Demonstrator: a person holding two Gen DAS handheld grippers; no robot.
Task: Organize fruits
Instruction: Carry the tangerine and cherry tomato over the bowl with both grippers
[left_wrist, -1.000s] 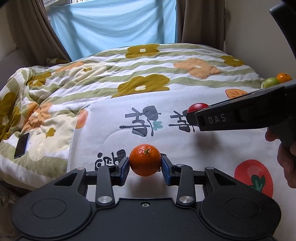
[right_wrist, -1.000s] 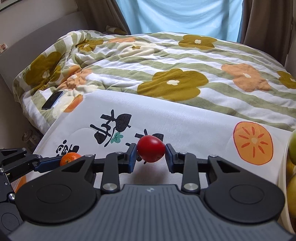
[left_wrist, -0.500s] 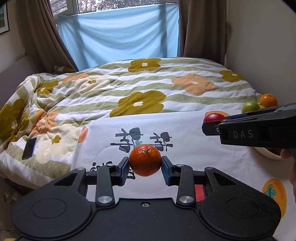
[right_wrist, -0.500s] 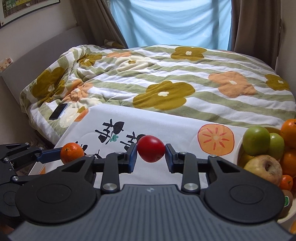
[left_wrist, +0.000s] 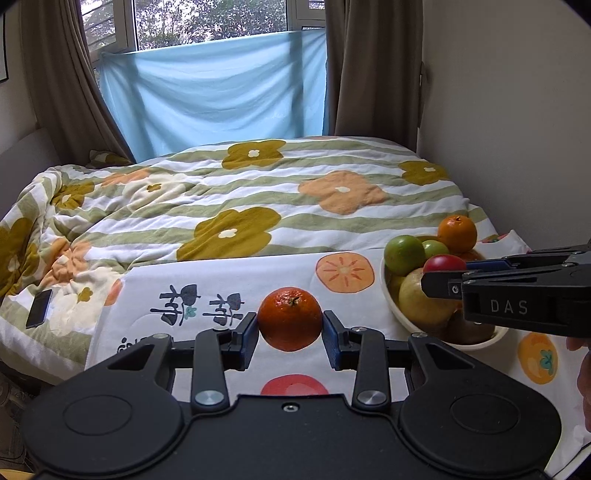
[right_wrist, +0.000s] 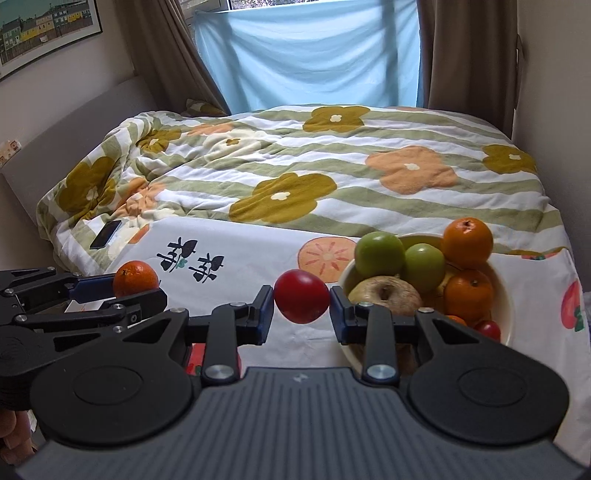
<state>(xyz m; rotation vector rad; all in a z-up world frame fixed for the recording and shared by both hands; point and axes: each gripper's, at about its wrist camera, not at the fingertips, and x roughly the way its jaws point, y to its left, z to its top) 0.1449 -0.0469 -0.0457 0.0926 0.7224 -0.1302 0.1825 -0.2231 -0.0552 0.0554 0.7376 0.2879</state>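
- Phone (right_wrist: 106, 234) lies on the flowered quilt (right_wrist: 332, 173), far left
- Left gripper (left_wrist: 290, 332) clenched on an orange (left_wrist: 289, 318), held above the printed white cloth (left_wrist: 147, 295)
- Right gripper (right_wrist: 301, 308) clamps a red tomato (right_wrist: 301, 301) just beside the bowl's near-left rim
- Bowl (right_wrist: 506, 306) on the cloth holds 2 green apples, oranges and a russet apple

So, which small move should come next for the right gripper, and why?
Probably carry the right gripper a little further right, over the bowl. It is shut on the red fruit, which hangs just left of the bowl's rim, not yet above the piled fruit.
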